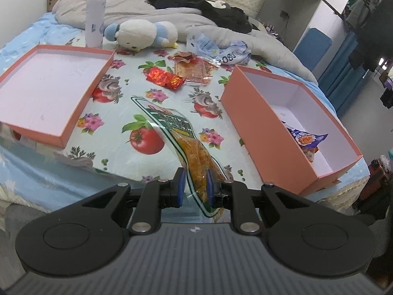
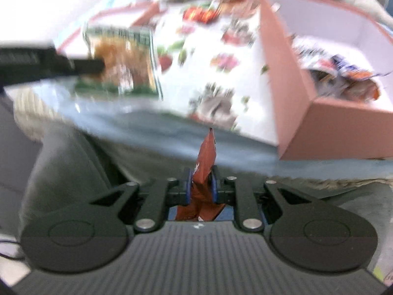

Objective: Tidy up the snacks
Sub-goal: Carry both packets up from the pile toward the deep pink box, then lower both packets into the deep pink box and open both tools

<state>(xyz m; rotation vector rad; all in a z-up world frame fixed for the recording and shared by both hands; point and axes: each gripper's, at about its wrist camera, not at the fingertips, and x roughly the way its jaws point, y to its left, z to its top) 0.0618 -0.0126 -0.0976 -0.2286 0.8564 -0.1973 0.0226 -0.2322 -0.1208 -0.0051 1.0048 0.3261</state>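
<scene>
Roughly partway, I'd say: the deep pink box (image 1: 260, 132) on the right holds one blue packet (image 1: 308, 139), red packets (image 1: 164, 77) wait far across the bed (image 1: 118, 164). Left hand-held gripper (image 1: 194, 188) is clamped on a green-edged snack bag (image 1: 176, 132), long axis pointing far-left. Right hand-held gripper (image 2: 201, 185) pinches a brown packet (image 2: 205, 157), tip upward.
</scene>
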